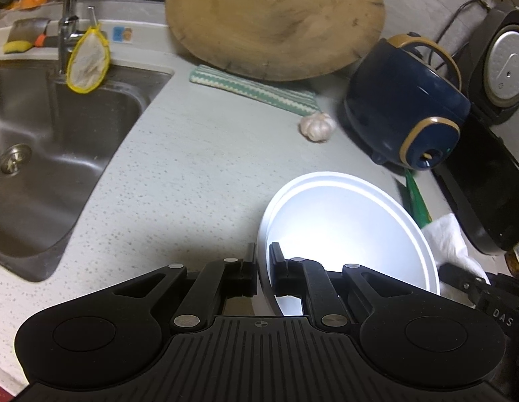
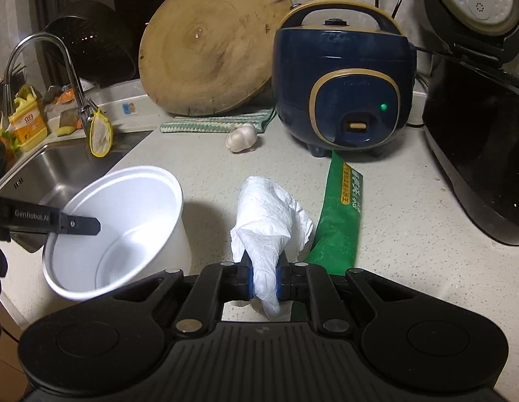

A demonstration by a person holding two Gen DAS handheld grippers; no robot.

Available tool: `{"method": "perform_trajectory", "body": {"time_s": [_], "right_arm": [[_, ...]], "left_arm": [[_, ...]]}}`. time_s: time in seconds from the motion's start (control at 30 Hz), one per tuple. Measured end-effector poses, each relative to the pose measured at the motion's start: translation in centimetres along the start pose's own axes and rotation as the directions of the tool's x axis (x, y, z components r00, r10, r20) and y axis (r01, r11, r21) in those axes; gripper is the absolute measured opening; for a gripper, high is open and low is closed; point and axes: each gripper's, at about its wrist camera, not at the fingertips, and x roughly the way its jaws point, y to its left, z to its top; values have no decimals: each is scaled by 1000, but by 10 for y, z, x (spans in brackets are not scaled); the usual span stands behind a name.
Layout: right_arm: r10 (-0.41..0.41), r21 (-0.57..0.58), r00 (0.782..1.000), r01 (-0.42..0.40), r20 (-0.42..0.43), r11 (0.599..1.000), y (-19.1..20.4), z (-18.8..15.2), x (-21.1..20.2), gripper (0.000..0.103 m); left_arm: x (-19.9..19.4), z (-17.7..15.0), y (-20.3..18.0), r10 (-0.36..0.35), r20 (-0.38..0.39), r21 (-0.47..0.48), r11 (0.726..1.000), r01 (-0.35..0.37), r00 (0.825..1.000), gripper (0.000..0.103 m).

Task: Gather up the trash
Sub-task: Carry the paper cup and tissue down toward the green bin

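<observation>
Your left gripper pinches the white tub's rim. Your right gripper clamps the crumpled tissue, with the green wrapper just right of its jaws.

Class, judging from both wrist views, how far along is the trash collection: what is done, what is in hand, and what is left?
Done: nothing lies in the white bowl yet; its inside looks empty. In hand: the left gripper is shut on the bowl's rim, holding it tilted, and the right gripper is shut on the crumpled tissue. Left: drop the tissue in, then probably collect the green wrapper lying on the counter.
</observation>
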Motion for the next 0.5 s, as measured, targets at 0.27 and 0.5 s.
{"method": "perform_trajectory", "body": {"time_s": [0.27,0.5], "right_arm": [[0,16,1000,0,4,1000,3,3,0,11],[24,23,999,-24,-28,999,12,-2,7,11]], "left_arm": [[-2,-6,-2,-65,-14,-5,998,65,998,10],[-4,-7,0,-45,-20,-2,999,45,999,10]]}}
